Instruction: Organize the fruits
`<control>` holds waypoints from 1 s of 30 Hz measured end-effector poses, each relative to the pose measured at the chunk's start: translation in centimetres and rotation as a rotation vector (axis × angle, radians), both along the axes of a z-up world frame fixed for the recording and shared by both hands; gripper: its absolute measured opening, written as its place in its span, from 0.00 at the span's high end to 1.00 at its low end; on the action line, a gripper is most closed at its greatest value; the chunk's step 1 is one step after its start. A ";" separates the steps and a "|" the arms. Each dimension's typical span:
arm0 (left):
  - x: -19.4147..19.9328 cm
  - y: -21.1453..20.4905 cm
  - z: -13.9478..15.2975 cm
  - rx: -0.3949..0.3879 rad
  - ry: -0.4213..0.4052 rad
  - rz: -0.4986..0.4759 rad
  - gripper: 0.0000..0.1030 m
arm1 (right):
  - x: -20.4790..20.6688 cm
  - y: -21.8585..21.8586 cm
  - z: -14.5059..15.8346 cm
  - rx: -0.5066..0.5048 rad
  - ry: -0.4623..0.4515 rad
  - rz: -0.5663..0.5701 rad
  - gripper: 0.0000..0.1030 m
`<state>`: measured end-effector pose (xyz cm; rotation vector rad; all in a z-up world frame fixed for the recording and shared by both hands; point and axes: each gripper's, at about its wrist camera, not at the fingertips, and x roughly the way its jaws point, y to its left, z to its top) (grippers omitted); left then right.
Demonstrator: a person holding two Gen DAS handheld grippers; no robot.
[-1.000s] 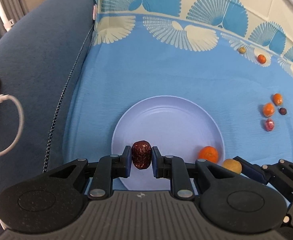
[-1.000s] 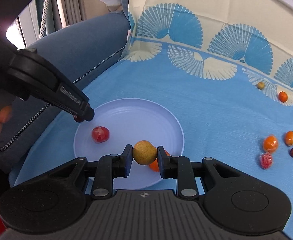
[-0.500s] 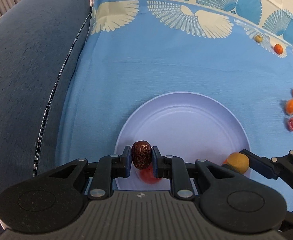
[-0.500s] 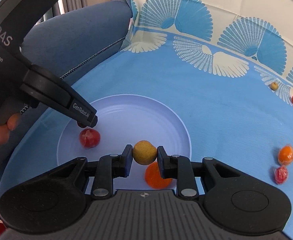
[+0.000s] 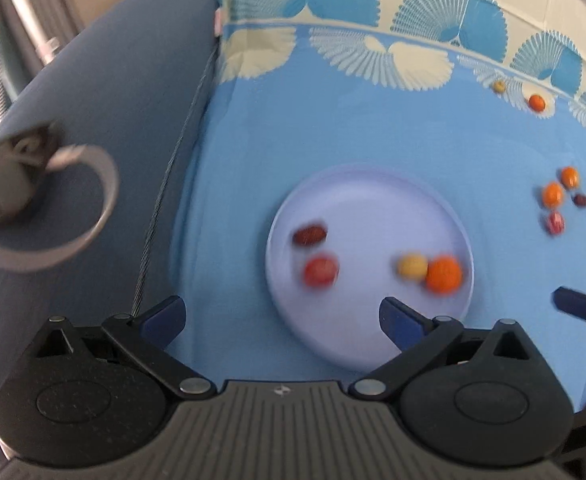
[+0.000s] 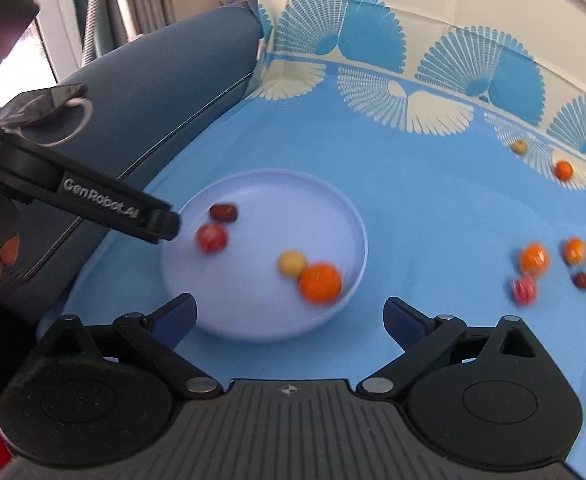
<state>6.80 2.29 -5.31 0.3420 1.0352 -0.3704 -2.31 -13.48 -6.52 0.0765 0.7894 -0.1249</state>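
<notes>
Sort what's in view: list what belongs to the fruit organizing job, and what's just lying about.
Job:
plate
four fruits on plate
group of four loose fruits
two far fruits
left gripper and right gripper, opening, nothing between them

Lying about:
phone with cable
sofa
patterned cloth

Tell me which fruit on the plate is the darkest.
The wrinkled dark brown-red date, lying at the far left of the lilac plate just beyond the red fruit. The other two there, the yellow fruit and orange fruit, are bright.
</notes>
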 end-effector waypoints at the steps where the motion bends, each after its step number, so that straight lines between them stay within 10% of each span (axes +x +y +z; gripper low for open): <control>1: -0.7 0.5 0.0 0.006 0.005 0.011 0.00 | -0.9 0.4 0.2 0.000 0.001 -0.005 0.02; 30: -11.5 4.4 5.9 -0.034 -0.113 0.035 0.00 | -11.2 4.2 4.9 -0.042 -0.172 -0.041 0.01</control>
